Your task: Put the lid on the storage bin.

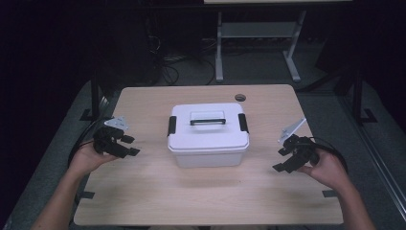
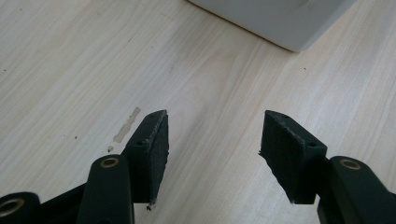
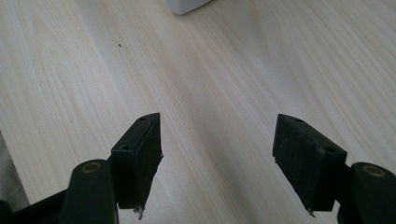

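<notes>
One box: white plastic storage box at the middle of the table, lid on, dark handle across the top, a black latch at each short end.
Long axis: left to right, one latch facing each hand.
Left gripper: jaws apart, empty, well left of the box.
Right gripper: jaws apart, empty, well right; neither clearly nearer.
Table: pale wood grain, smooth.

Both forearms reach in from below, spread wide apart. The left hand-held gripper and the right hand-held gripper point inward, jaws parted with nothing between them.
</notes>
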